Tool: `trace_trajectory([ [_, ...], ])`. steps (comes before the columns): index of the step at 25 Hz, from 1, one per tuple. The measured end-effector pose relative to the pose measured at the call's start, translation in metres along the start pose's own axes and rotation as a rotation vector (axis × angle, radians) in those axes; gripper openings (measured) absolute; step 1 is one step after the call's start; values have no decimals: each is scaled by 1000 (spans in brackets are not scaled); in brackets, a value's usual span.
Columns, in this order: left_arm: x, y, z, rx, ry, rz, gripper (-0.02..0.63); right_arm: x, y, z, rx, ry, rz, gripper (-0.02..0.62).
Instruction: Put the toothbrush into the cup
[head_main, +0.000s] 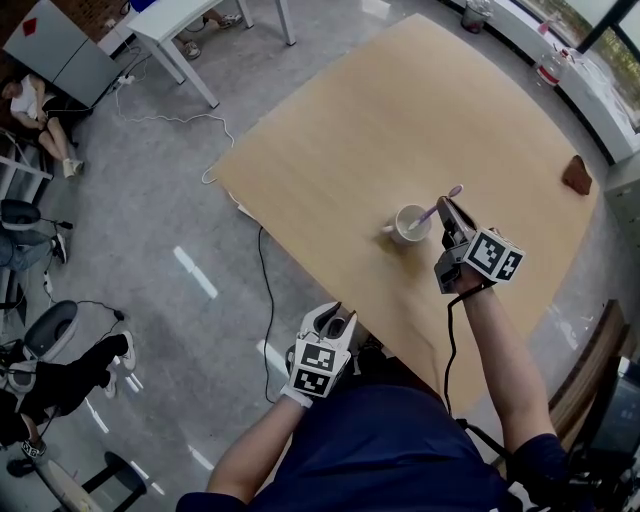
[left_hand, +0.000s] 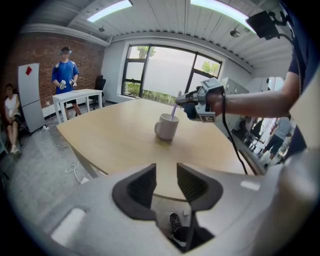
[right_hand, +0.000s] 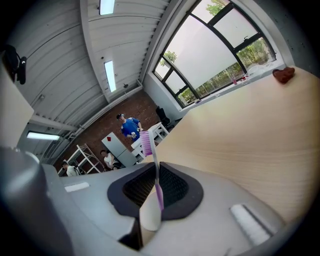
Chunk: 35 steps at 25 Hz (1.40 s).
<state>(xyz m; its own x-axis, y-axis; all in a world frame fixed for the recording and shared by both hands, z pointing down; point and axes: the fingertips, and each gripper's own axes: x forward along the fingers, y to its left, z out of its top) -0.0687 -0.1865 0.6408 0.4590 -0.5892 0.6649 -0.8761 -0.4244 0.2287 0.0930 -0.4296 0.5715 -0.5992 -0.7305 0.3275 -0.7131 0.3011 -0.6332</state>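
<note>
Gripping toothbrush (head_main: 433, 212) in right tongs (head_main: 447, 208) over cup (head_main: 409, 225), left tongs (left_hand: 166, 176) parted, empty, brown lump (head_main: 577, 176) far across table (head_main: 400, 110)

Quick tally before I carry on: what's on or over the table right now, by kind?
Cup: 1, white
Toothbrush: 1, clamped in the right claw
Reddish-brown lump: 1, at the far edge
Total: 3
</note>
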Motion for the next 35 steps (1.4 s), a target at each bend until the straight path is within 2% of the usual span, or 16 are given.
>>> trace_trajectory([
  [10,0,6,-4,-14,11,6,132,7,-8,-24,-19,36,-24,32],
  [15,-1,3,5,-70,13,-7,132,12,-12,-35,-36,66,-31,32],
  [21,0,8,-6,-58,29,9,132,11,-19,-42,-9,71,-37,34],
  [25,-1,3,2,-65,16,-6,132,13,-18,-42,2,79,-27,38],
  [27,-2,-1,6,-70,9,-19,132,13,-18,-43,-1,88,-31,105],
  [29,-2,-3,8,-70,7,-25,132,12,-22,-44,0,88,-48,140],
  [35,2,0,4,-43,7,-17,132,5,-21,-42,21,71,-39,143],
])
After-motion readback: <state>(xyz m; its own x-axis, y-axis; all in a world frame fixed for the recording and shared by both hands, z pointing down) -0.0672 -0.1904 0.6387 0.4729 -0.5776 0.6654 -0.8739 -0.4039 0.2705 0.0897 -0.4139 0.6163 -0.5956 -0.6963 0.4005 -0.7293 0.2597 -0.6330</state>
